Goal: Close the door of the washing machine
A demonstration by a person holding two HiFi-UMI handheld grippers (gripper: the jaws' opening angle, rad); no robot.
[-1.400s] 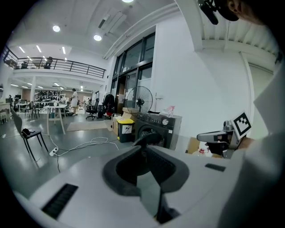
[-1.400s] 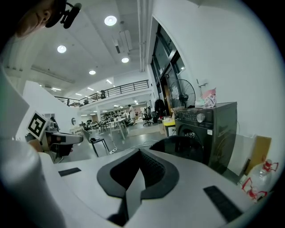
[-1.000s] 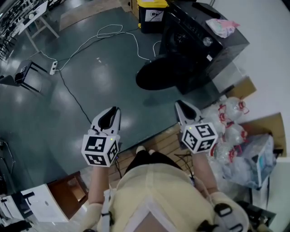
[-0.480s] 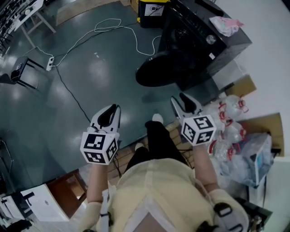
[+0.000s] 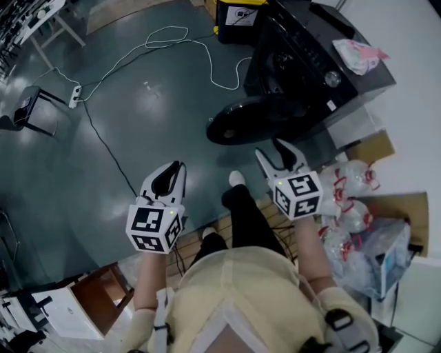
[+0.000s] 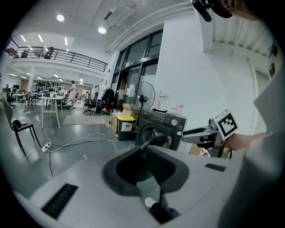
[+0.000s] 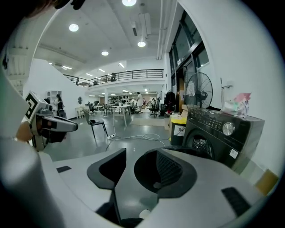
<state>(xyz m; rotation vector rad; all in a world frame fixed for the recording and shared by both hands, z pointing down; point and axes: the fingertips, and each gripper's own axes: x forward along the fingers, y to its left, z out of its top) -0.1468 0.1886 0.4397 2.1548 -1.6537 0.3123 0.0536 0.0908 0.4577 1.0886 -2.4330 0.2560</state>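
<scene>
Head view is showing the washer (image 5: 303, 65) sitting at upper right, its door (image 5: 238, 123) hanging open low over the floor (image 5: 124, 145). The right gripper (image 5: 271, 149) is hovering near the door without touching it; its jaws have just been opening and are standing wide, empty. The left gripper (image 5: 180, 167) is hovering well left of the door, jaws together on nothing.

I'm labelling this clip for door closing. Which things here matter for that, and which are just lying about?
For the job: washing machine; its open round door; right claw, jaws just opened, nothing between them.
Lying about: yellow-lidded bin; white cable; power strip; pink bundle on the machine; plastic bags; black chair.
</scene>
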